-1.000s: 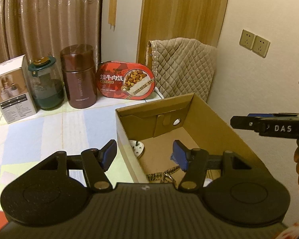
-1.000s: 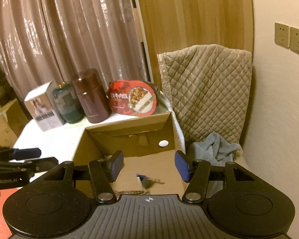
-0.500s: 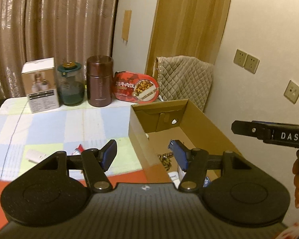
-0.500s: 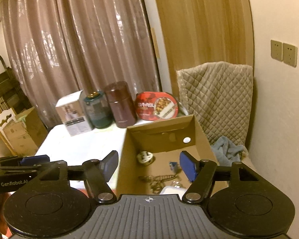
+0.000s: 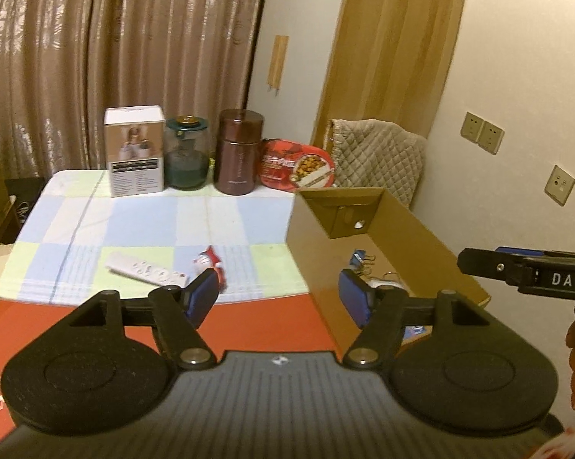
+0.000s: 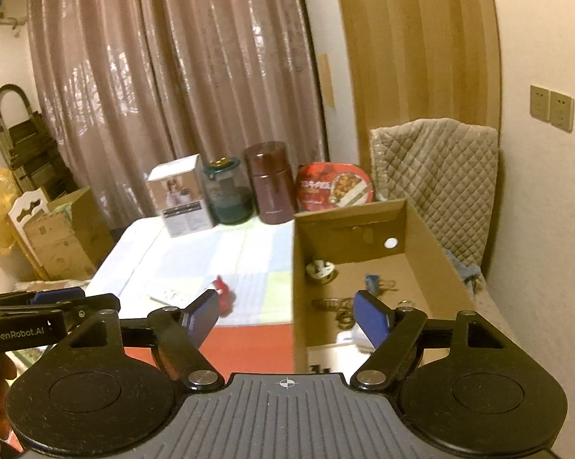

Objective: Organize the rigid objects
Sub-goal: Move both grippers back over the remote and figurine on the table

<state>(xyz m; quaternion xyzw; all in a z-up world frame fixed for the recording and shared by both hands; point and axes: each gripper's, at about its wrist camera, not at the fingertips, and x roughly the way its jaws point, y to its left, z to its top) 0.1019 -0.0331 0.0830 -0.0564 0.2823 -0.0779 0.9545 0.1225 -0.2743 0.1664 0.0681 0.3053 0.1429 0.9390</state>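
Judging the white remote control (image 5: 146,270) lying flat on the counter (image 5: 134,222), left of the cardboard box (image 5: 433,237), as light, stiff and slick, I would pinch its long edges mid-body, both tools, left (image 5: 278,298) and right (image 6: 283,315), opening and empty.

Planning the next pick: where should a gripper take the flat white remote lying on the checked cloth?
Probably across its narrow width near mid-length, from above. The flat white remote lies flat and alone on the checked cloth, long axis slanted in the left wrist view, so turn the jaws square to that. The left gripper is nearest, empty, jaws opening.
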